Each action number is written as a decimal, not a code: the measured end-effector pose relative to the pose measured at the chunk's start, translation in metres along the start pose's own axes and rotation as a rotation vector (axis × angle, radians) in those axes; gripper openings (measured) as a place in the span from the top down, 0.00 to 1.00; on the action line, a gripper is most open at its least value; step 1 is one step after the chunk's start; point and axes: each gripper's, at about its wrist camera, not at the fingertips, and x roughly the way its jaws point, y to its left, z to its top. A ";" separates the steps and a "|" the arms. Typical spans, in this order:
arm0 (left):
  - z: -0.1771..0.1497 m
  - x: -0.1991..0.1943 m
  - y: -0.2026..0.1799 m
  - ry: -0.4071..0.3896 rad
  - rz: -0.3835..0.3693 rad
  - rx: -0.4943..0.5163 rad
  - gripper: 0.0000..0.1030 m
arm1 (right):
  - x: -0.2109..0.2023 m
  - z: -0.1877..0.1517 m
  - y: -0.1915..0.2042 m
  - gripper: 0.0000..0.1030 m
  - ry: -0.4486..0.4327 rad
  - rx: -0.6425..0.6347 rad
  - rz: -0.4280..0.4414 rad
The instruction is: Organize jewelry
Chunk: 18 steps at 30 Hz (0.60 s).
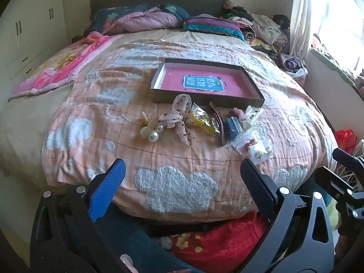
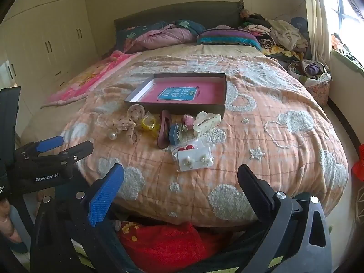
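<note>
Left gripper spread wide, nothing between its fingers, poised level at the near edge of the quilt. Right gripper likewise agape and empty, just beside it. Jewelry pile lies ahead of both, well apart. Dark tray sits just beyond the pile.

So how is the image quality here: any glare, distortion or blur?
Left wrist view: the window blows out white, fisheye bows the bed, corners vignette dark. Right wrist view: the same bowing, milder glare, and the jewelry pile stays readable.
</note>
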 end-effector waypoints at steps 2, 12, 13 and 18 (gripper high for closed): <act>0.000 0.000 0.000 0.002 -0.003 -0.002 0.08 | 0.002 0.002 -0.004 0.04 -0.003 0.012 0.017; 0.002 -0.002 0.001 -0.003 -0.005 -0.006 0.08 | -0.003 0.000 0.000 0.04 -0.003 0.006 0.026; 0.002 -0.002 0.001 -0.004 -0.005 -0.007 0.08 | -0.004 0.000 0.000 0.04 -0.006 0.005 0.027; 0.005 -0.005 0.001 -0.006 -0.007 -0.007 0.08 | -0.004 0.001 0.001 0.04 -0.010 0.004 0.028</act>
